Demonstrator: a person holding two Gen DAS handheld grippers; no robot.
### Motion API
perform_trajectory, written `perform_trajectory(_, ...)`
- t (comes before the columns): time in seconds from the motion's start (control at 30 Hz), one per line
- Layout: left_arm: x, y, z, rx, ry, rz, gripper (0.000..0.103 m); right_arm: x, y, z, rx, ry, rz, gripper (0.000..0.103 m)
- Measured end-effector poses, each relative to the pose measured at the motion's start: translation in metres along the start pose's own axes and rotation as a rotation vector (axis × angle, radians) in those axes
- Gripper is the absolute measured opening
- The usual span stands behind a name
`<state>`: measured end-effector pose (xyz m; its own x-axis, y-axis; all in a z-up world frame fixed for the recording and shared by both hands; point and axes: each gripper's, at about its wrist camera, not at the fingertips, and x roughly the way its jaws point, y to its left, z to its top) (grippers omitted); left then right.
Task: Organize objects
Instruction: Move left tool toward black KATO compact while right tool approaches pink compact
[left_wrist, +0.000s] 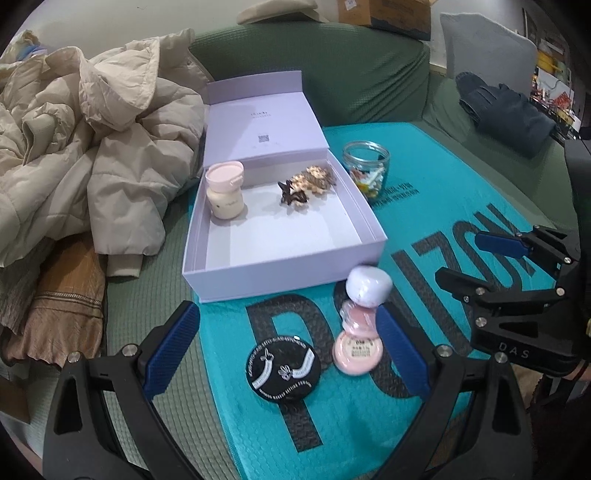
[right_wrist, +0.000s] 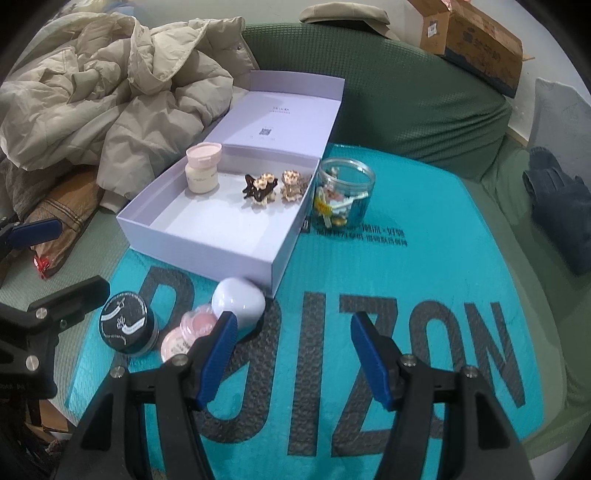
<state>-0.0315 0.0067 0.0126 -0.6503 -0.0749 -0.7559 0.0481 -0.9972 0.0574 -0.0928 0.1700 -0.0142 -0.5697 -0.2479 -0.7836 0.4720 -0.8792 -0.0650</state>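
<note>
With both claws spread and empty, we judge the black tin (left_wrist: 283, 372) light, rigid and slick, best pinched across its sides by the left claw (left_wrist: 286, 349).

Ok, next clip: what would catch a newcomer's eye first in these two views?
Probably the bright teal mailer bag with big dark lettering spread over the green sofa, and the open lilac box sitting on it, holding a pink-capped bottle and hair clips. In front of the box lie a black round tin, pink compacts and a white egg-shaped case, with both claws open, left claw and right claw.
</note>
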Motion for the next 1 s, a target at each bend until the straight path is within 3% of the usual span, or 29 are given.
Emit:
perform_trajectory(0.43,0.009,-0.001,-0.034,-0.018,0.047,-0.040,0.096,0.003,0.006,-0.031,0.037,0.037,0.015,0.065)
perform_trajectory(1.0,0.039,0.022,-0.074,-0.058,0.153,-0.079,0.096,0.025,0.034,-0.058,0.028,0.095,0.122,0.065)
